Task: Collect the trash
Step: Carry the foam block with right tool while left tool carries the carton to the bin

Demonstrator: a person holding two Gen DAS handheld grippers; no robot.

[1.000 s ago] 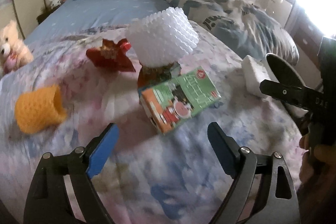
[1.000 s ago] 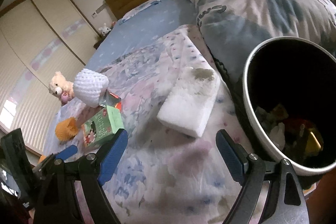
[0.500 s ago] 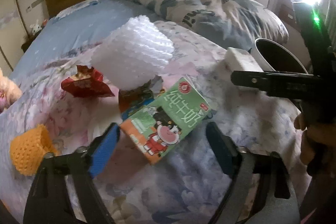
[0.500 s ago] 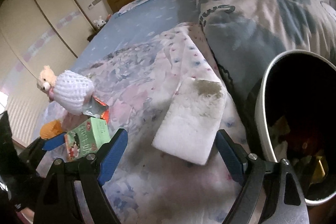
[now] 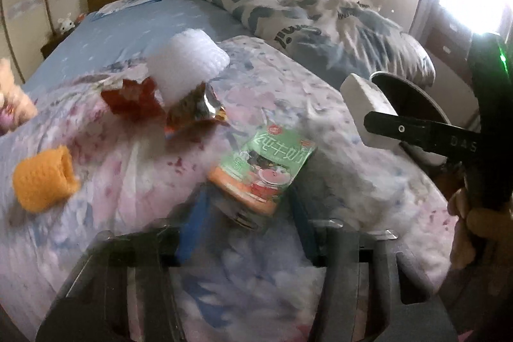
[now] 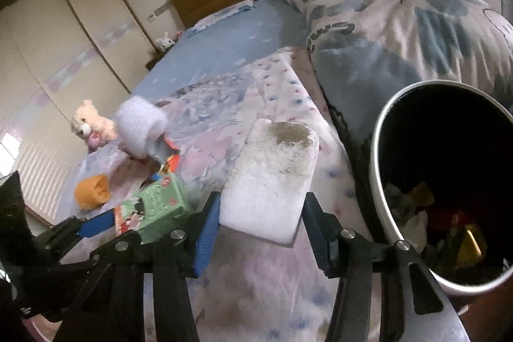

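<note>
A green and orange milk carton (image 5: 263, 169) sits between the blue pads of my left gripper (image 5: 248, 223), which is shut on it; the picture is blurred with motion. The right wrist view shows the same carton (image 6: 154, 207) beside one left fingertip (image 6: 96, 220). A white foam block (image 6: 272, 181) with a brown stain lies on the floral blanket. Its near end is between the pads of my right gripper (image 6: 261, 229). The jaws are closing and the pads touch both of its sides. A black bin with a white rim (image 6: 381, 181) stands to the right and holds trash.
On the blanket lie a white foam net (image 5: 189, 69), a red wrapper (image 5: 131, 100), a foil snack bag (image 5: 195, 114) and an orange foam net (image 5: 43, 178). A rolled duvet (image 5: 320, 28) runs along the right side. A teddy bear (image 6: 89, 124) sits at the left edge.
My left gripper has closed on the milk carton and carried it rightward, away from the wrappers. My right gripper's jaws have narrowed from wide open onto the foam block's sides.
</note>
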